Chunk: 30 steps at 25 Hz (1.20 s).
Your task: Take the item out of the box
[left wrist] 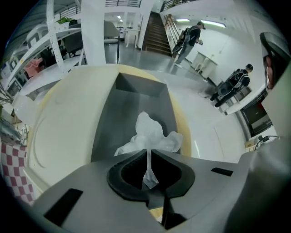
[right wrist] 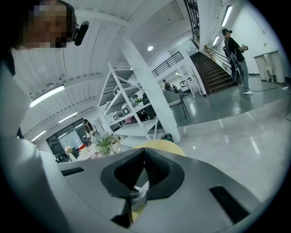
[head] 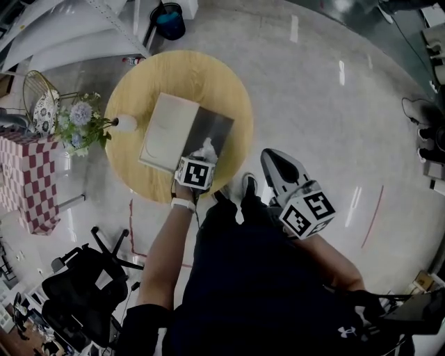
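An open box lies on the round wooden table [head: 229, 83], its cream lid [head: 169, 132] folded out to the left of the dark grey tray [head: 214, 128]. A crumpled white wrapped item [head: 206, 149] sits at the tray's near end. My left gripper [head: 202, 157] is shut on it. In the left gripper view a thin strip of the white item [left wrist: 152, 134] runs between the closed jaws of the left gripper [left wrist: 148, 153], over the grey tray [left wrist: 132, 109]. My right gripper [head: 273, 158] hangs to the right of the table over the floor, and the right gripper [right wrist: 143, 151] is shut on nothing.
A white vase with flowers [head: 87, 122] stands on the table's left edge. Beside it are a wire basket [head: 38, 97] and a checked cloth [head: 31, 174]. A black office chair [head: 83, 278] is at lower left, a blue bin [head: 170, 21] beyond the table. Two people [left wrist: 191, 36] are far off.
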Tool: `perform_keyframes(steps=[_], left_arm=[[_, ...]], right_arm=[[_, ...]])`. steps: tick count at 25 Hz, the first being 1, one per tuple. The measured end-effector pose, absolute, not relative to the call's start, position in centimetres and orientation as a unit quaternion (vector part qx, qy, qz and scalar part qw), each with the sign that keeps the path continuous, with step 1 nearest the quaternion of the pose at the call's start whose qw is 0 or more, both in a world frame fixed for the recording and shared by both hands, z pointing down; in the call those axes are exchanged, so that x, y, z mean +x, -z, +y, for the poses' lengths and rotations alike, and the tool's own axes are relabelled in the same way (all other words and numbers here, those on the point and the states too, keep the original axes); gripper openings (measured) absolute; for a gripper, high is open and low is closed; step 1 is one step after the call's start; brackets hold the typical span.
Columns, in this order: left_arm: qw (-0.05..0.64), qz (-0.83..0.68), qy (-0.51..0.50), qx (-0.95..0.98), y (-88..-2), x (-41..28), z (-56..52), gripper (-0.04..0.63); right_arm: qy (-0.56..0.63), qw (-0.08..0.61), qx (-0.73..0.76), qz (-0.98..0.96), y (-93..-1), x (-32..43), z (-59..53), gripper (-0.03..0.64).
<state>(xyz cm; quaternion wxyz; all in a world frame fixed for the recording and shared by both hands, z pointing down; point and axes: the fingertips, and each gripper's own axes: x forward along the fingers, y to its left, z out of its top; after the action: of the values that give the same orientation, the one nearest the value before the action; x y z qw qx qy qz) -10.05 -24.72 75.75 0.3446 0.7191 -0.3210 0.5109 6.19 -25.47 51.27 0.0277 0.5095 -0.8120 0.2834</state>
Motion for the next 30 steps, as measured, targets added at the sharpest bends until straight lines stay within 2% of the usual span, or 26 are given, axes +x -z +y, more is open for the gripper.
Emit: perform_keyframes(steps=[7, 18, 30], left_arm=[[0.336, -0.324, -0.517, 0.717, -75.4, -10.5, -24.7, 0.025], [0.355, -0.372, -0.431, 0.742, -73.7, -10.3, -24.9, 0.021], [0.334, -0.41, -0.351, 0.773, -68.6, -9.3, -24.7, 0.02]], right_arm=[[-0.293, 0.02, 0.519, -0.803, -51.5, 7.2, -25.4, 0.012], [-0.291, 0.021, 0.508, -0.811, -51.1, 6.4, -24.4, 0.012], [-0.276, 0.017, 0.496, -0.824, -49.8, 5.9, -22.5, 0.012]])
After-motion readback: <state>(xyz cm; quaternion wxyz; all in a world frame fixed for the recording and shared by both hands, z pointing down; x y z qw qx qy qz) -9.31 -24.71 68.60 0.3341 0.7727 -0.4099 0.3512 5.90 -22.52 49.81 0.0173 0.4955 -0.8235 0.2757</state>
